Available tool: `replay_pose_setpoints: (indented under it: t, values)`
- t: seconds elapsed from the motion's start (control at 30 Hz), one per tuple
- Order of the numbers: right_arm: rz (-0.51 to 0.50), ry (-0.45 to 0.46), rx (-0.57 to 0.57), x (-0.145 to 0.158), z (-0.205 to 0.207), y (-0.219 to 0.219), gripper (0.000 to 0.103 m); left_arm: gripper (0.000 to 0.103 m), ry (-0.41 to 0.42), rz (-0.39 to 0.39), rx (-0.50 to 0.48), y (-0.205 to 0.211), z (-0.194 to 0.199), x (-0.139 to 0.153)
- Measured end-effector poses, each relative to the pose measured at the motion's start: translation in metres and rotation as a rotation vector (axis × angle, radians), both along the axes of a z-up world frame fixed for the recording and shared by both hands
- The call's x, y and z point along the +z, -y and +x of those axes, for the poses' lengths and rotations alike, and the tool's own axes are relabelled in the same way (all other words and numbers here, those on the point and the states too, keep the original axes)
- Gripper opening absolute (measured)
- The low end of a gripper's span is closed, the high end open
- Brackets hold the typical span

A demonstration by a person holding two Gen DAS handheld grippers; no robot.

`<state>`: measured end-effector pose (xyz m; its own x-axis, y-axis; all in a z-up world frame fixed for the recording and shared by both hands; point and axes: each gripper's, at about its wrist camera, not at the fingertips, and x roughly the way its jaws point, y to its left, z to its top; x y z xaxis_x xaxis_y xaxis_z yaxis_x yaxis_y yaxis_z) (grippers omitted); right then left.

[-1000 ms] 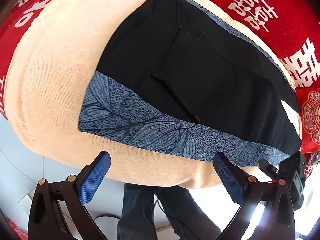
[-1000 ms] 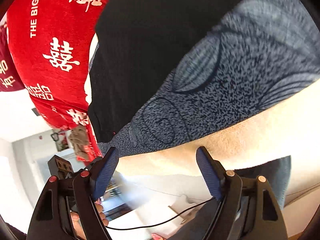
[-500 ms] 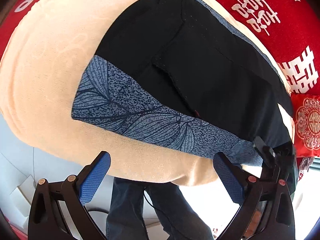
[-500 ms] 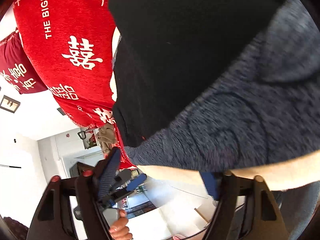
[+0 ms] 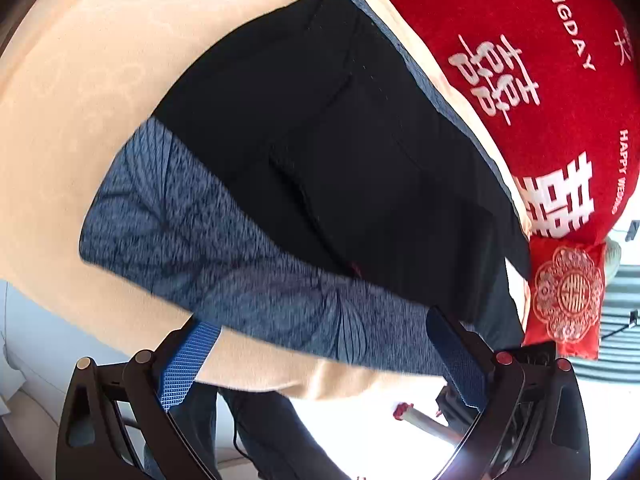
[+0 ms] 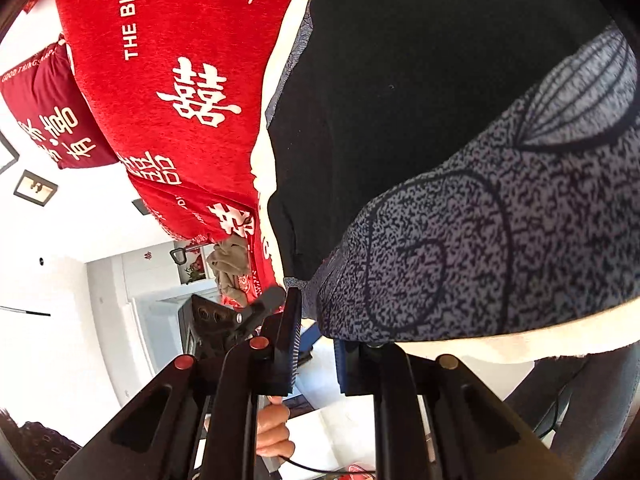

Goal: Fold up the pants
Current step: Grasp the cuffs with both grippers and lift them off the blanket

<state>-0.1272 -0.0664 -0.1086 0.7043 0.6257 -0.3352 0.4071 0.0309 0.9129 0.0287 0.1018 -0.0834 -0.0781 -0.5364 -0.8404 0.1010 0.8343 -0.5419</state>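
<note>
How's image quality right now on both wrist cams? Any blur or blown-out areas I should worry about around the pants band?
Left wrist view: the patterned band of the pants is smeared by motion blur, and the background behind the left gripper is blown out white. Right wrist view: the band is crisp with its speckle readable, but the bright room at left is overexposed; both views bulge with fisheye distortion.

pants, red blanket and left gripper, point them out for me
pants [image 5: 360, 152], left wrist view, black panel.
red blanket [image 6: 172, 40], right wrist view, plain red area.
left gripper [image 5: 324, 360], left wrist view, midway between fingertips.
</note>
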Motion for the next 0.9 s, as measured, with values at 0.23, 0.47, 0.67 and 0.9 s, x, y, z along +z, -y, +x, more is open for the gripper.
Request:
replay_pose_setpoints:
  t: [0.23,0.47,0.67,0.9]
  values:
    - [-0.016,0.012,0.012,-0.001,-0.001,0.004,0.02,0.042,-0.008,-0.045,0.002,-0.004,0.014,-0.013]
    - [-0.018,-0.013,-0.008,-0.017,0.0,-0.002,0.053,0.043,0.031,0.042,-0.077,-0.004,0.008,-0.002]
    - [0.06,0.056,0.022,-0.027,0.041,-0.028,0.055,0.08,0.055,0.115,-0.071,-0.027,-0.001,0.008]
    - [0.088,0.18,0.077,0.013,0.049,-0.028,0.055,0.08,-0.047,-0.042,0.083,-0.04,0.01,-0.005]
